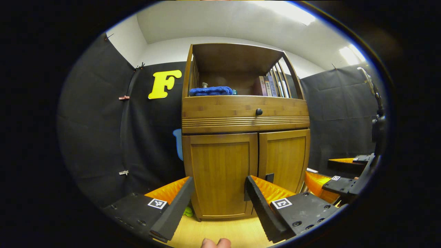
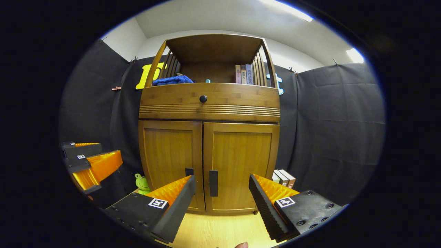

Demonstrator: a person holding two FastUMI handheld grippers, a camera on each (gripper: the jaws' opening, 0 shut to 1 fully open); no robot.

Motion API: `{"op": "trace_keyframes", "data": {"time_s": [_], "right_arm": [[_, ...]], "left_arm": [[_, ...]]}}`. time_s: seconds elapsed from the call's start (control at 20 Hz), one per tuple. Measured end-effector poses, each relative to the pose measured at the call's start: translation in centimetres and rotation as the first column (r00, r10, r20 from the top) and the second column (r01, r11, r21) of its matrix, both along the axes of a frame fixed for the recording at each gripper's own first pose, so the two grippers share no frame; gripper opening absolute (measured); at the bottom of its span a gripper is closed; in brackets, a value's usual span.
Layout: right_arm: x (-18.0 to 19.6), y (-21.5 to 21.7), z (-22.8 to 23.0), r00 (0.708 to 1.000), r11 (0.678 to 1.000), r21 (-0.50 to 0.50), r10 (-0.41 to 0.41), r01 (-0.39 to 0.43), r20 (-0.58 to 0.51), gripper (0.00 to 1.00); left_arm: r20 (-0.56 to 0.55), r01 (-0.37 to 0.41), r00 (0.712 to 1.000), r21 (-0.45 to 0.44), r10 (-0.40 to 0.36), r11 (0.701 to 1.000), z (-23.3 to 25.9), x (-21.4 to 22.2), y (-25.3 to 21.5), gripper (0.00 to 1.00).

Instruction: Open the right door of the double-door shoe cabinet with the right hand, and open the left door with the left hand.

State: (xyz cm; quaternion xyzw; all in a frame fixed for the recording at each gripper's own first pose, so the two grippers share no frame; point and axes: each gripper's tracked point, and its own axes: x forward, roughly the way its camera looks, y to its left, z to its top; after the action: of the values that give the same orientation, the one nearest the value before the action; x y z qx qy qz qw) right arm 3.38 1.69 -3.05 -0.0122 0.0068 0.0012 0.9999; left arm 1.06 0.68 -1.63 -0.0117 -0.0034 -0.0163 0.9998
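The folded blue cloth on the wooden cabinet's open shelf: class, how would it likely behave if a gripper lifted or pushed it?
The folded blue cloth looks soft and lumpy, so it would probably droop and unfold when lifted. It seems light for its bulk. Pushed along the wooden cabinet's open shelf, it would likely bunch or slide, not roll.

We stood in a recording booth: black cloth hung clipped on all sides around a wooden cabinet at twelve o'clock.
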Motion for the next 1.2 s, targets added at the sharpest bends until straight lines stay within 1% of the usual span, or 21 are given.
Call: {"op": "trace_keyframes", "data": {"time_s": [0.05, 0.1, 0.15, 0.2, 0.25, 0.3, 0.35, 0.4, 0.45, 0.5, 0.65, 0.7, 0.75, 0.8, 0.95, 1.0, 1.05, 1.1, 1.2], "right_arm": [[0.9, 0.3, -0.7, 1.000, 1.000, 0.002, 0.018, -0.018, -0.008, 0.98], [1.9, 0.6, -1.5, 0.999, 0.999, 0.013, 0.037, -0.037, -0.014, 1.00], [2.9, 1.0, -2.1, 0.998, 0.998, 0.026, 0.057, -0.057, -0.016, 0.98], [4.0, 1.2, -3.0, 0.997, 0.997, 0.036, 0.071, -0.070, -0.023, 0.98], [5.0, 1.2, -4.0, 0.996, 0.996, 0.043, 0.079, -0.078, -0.034, 0.99], [6.1, 1.3, -5.0, 0.995, 0.995, 0.051, 0.087, -0.085, -0.046, 0.98], [7.3, 1.4, -6.0, 0.994, 0.995, 0.054, 0.092, -0.089, -0.058, 1.00], [8.6, 1.2, -7.0, 0.993, 0.995, 0.054, 0.090, -0.087, -0.069, 1.00], [9.9, 1.1, -7.9, 0.993, 0.995, 0.056, 0.086, -0.082, -0.079, 0.98], [11.1, 1.1, -8.9, 0.992, 0.995, 0.058, 0.087, -0.082, -0.091, 0.96], [14.3, 1.0, -11.7, 0.988, 0.997, 0.038, 0.077, -0.073, -0.131, 0.98], [15.3, 0.9, -12.6, 0.988, 0.997, 0.031, 0.067, -0.063, -0.142, 0.98], [16.0, 0.9, -13.2, 0.987, 0.998, 0.032, 0.064, -0.060, -0.147, 0.95], [16.9, 1.1, -13.7, 0.987, 0.998, 0.039, 0.061, -0.056, -0.150, 0.88], [18.5, 0.4, -15.2, 0.982, 0.998, 0.051, 0.030, -0.021, -0.189, 0.86], [18.8, 0.2, -15.3, 0.980, 0.999, 0.050, 0.021, -0.011, -0.199, 0.74], [18.9, 0.3, -15.5, 0.978, 0.998, 0.056, 0.022, -0.011, -0.208, 0.69], [18.9, 0.5, -15.6, 0.976, 0.998, 0.069, 0.026, -0.012, -0.214, 0.66], [19.8, 1.3, -16.1, 0.973, 0.995, 0.096, 0.050, -0.029, -0.227, 0.53]], "left_arm": [[-0.003, -0.005, 1.000, 0.000, 0.005, 1.000, -0.1, 0.4, 0.0, 0.95], [-0.010, -0.011, 1.000, 0.005, 0.011, 1.000, -0.4, 0.8, -0.2, 0.94], [-0.014, -0.025, 1.000, 0.014, 0.025, 1.000, -0.4, 1.2, -0.1, 0.95], [-0.016, -0.033, 0.999, 0.021, 0.033, 0.999, -0.6, 1.6, 0.0, 0.92], [-0.013, -0.040, 0.999, 0.025, 0.040, 0.999, -0.6, 2.0, -0.1, 0.92], [-0.012, -0.048, 0.999, 0.027, 0.048, 0.998, -0.9, 1.9, 0.0, 0.95], [-0.017, -0.059, 0.998, 0.028, 0.060, 0.998, -1.1, 2.1, 0.1, 0.95], [-0.023, -0.068, 0.997, 0.029, 0.068, 0.997, -1.4, 2.4, 0.2, 0.92], [-0.031, -0.077, 0.997, 0.032, 0.078, 0.997, -1.7, 2.8, 0.3, 0.92], [-0.034, -0.087, 0.996, 0.038, 0.088, 0.995, -2.0, 3.5, 0.6, 0.95], [-0.063, -0.115, 0.991, 0.045, 0.118, 0.992, -3.1, 4.5, 1.4, 0.94], [-0.068, -0.124, 0.990, 0.043, 0.127, 0.991, -3.3, 4.6, 1.6, 0.92], [-0.070, -0.130, 0.989, 0.040, 0.133, 0.991, -3.4, 4.7, 1.7, 0.92], [-0.075, -0.133, 0.988, 0.040, 0.136, 0.990, -3.6, 4.6, 1.8, 0.92], [-0.083, -0.143, 0.986, 0.041, 0.146, 0.989, -3.8, 4.8, 2.0, 0.95], [-0.083, -0.149, 0.985, 0.038, 0.152, 0.988, -3.9, 4.7, 2.1, 0.95], [-0.082, -0.152, 0.985, 0.035, 0.154, 0.988, -3.8, 4.7, 2.2, 0.95], [-0.080, -0.155, 0.984, 0.031, 0.157, 0.987, -3.7, 4.6, 2.3, 0.95], [-0.082, -0.158, 0.984, 0.027, 0.159, 0.987, -3.7, 4.4, 2.5, 0.95]]}}
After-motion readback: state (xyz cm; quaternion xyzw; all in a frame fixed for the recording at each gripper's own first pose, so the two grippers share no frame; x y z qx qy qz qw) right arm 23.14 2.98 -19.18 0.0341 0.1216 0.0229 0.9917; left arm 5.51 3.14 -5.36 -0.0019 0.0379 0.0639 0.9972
